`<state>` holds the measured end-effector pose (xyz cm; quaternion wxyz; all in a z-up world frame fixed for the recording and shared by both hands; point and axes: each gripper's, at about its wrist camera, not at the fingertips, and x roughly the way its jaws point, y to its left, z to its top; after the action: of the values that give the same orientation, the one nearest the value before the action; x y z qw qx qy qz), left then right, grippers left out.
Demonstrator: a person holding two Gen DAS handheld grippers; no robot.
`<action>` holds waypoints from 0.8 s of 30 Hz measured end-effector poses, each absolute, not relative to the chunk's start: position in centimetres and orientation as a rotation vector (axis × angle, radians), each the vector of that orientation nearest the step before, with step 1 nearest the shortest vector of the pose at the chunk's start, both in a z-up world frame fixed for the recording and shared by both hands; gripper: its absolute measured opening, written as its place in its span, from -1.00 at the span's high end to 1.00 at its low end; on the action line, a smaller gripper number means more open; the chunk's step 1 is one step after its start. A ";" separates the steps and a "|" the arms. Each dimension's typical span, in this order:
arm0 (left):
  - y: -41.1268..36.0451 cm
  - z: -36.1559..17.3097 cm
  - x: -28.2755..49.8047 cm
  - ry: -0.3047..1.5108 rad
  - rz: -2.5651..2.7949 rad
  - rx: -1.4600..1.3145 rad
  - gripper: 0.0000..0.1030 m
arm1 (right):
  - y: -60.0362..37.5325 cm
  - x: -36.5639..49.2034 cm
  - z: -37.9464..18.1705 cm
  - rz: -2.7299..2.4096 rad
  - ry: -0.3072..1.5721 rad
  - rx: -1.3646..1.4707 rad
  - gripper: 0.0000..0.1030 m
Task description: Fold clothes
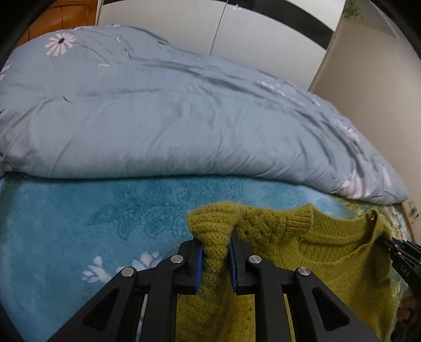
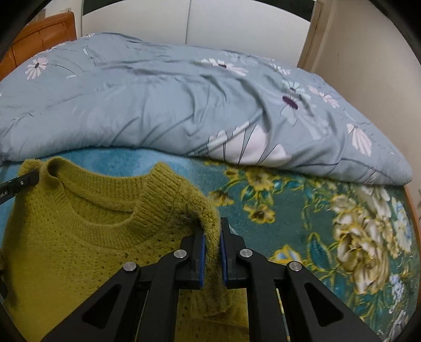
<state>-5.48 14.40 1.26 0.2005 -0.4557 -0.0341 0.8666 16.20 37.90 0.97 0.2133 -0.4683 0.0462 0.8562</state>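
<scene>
Your left gripper and right gripper each pinch a shoulder of the green sweater, held over the blanket near the duvet; no fold appears made yet.

Blue duvet before white wardrobe

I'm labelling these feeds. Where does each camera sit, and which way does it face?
Left wrist: behind the left gripper, facing the duvet; jaws pinch the sweater.
Right wrist: behind the right gripper, facing the same way; jaws pinch the sweater's other shoulder.
Shared: sweater, duvet, blanket, and each other's gripper at the edge.
</scene>
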 end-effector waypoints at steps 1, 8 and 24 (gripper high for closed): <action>14.6 0.8 -5.6 -0.089 2.422 -1.287 0.66 | 38.1 16.1 0.4 2.373 0.136 -1.311 0.81; 14.9 0.1 -5.5 -0.055 2.425 -1.322 0.51 | 38.6 16.4 -1.2 2.393 0.183 -1.330 0.79; 13.6 5.7 0.4 -0.100 2.410 -1.199 -0.34 | 38.3 25.5 6.1 2.533 0.301 -1.064 -0.08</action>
<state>0.36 13.62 5.74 0.2222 -0.4339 -0.0364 0.8724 25.51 38.32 6.10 0.1878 -0.3783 0.1069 0.9001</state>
